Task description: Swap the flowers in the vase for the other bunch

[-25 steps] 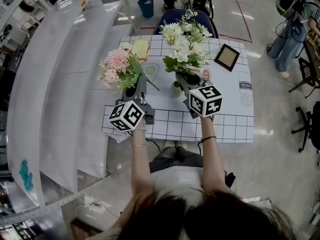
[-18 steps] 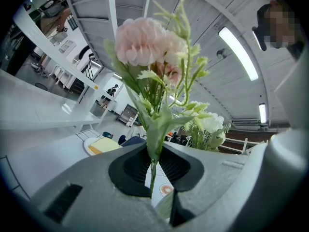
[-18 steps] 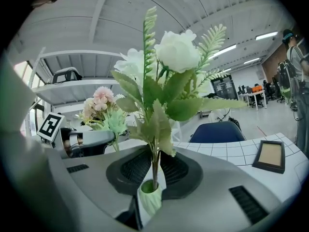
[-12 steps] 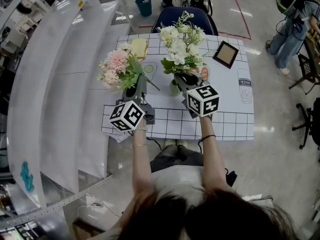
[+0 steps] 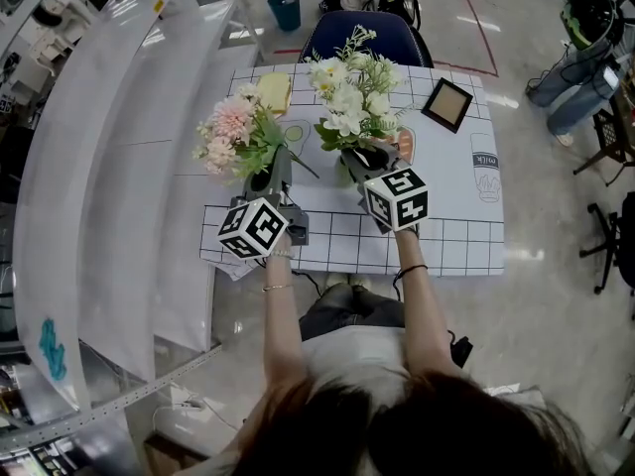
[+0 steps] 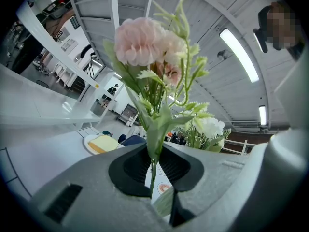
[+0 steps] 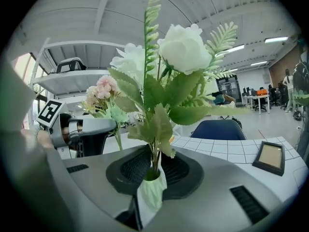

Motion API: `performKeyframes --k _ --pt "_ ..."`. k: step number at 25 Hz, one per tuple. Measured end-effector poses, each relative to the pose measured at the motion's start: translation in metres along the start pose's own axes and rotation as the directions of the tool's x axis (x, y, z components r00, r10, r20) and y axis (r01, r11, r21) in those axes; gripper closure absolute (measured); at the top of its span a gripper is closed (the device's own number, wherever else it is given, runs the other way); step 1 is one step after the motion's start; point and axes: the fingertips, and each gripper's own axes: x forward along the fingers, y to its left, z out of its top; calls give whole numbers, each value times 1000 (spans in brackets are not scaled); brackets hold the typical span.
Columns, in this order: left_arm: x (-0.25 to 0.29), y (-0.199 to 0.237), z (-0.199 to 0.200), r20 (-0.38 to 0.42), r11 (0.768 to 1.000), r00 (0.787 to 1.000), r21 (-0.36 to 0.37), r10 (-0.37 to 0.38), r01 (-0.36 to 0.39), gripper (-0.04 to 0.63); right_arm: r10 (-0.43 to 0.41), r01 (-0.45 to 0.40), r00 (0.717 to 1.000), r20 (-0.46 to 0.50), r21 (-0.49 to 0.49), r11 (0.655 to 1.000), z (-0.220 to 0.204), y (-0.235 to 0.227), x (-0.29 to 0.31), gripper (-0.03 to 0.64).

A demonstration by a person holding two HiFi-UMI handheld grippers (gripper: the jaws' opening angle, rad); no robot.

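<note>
My left gripper is shut on the thin stems of a pink bunch, held upright over the table's left side. In the left gripper view the stems stand pinched between the pads, and the pink blooms rise above. My right gripper is shut on a white bunch over the table's middle. In the right gripper view a pale green sleeve round the stems sits between the pads, under the white blooms. I cannot make out a vase for certain.
The white gridded table carries a plate with a yellow slice at the back left and a dark picture frame at the back right. A blue chair stands behind it. White curved shelving runs along the left.
My right gripper has shifted a little to the left and lower with the white bunch. The left gripper and the pink bunch have stayed put.
</note>
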Motion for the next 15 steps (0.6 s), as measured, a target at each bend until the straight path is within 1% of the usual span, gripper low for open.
performKeyframes --k 15 --pt "-7 -5 -11 -4 1000 1000 -9 6 -6 541 -8 5 997 -70 -47 999 -18 3 -5 561"
